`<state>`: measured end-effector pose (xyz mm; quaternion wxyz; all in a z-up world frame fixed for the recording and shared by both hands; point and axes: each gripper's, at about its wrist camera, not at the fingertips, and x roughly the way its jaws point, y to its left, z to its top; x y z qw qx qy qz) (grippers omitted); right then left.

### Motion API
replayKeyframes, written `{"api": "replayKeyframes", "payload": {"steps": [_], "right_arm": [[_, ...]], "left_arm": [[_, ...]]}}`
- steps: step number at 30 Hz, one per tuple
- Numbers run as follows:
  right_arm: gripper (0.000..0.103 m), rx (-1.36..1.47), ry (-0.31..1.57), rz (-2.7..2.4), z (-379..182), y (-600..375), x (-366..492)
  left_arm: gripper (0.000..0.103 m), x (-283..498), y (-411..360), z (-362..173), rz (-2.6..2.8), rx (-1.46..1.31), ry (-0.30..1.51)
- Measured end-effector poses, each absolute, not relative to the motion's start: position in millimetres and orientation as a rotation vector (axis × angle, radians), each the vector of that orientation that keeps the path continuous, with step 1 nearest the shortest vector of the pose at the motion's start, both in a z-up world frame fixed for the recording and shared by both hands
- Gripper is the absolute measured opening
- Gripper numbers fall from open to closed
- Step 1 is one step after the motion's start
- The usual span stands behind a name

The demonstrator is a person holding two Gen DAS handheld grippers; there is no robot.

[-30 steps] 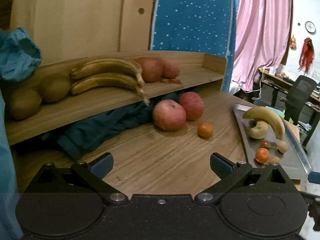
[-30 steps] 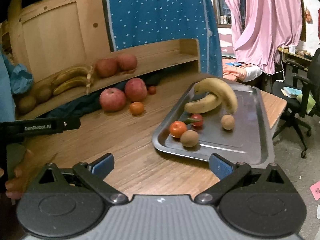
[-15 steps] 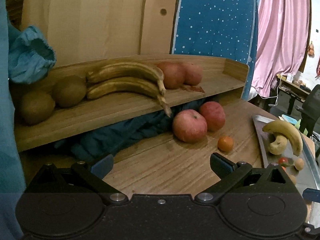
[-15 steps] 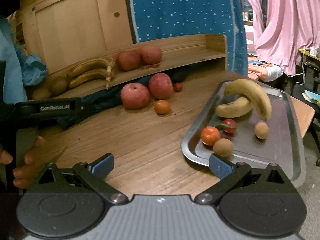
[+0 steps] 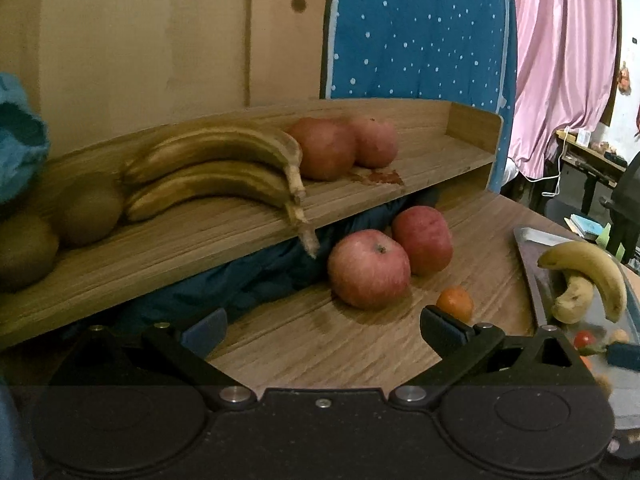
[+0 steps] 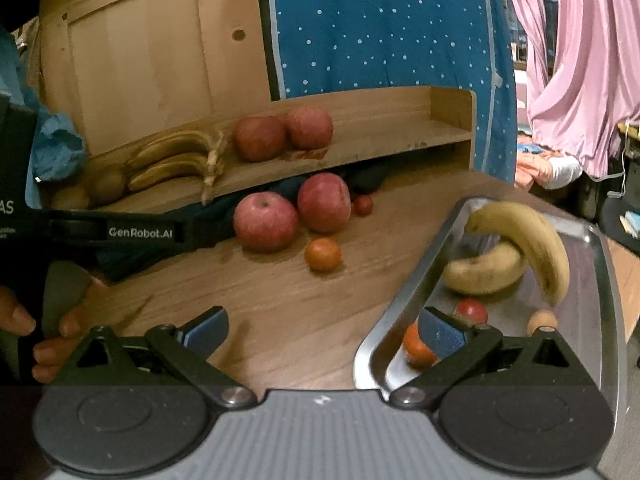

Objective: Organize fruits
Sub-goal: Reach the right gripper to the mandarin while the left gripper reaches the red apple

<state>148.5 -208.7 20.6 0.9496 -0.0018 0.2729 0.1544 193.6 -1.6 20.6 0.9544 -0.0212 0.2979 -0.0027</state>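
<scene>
Blue-padded fingers (image 5: 204,330) of both grippers stand wide apart, holding nothing.

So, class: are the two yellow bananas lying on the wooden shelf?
No, the yellow bananas lie on the metal tray; the shelf holds browner ones.

- The orange fruit (image 6: 416,347) on the metal tray (image 6: 404,312) is half hidden behind the right gripper's finger pad (image 6: 442,338) (and blurred).
- Dark blue cloth (image 5: 248,280) disappears under the wooden shelf (image 5: 200,240).
- The tray's near end is cut off in the left wrist view.
</scene>
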Motion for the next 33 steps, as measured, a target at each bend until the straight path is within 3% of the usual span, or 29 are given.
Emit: {"api": "replayKeyframes", "payload": {"steps": [21,33], "right_arm": [[0.103,-0.093,0.599,0.292,-5,-182,235],[0.095,-0.097,0.613,0.324,-12,-178,246]], "left_arm": [[0.102,264,-12,-1,-0.018,0.026,0.634],[0.102,260,-20,-5,-0.019,0.074,0.618]]}}
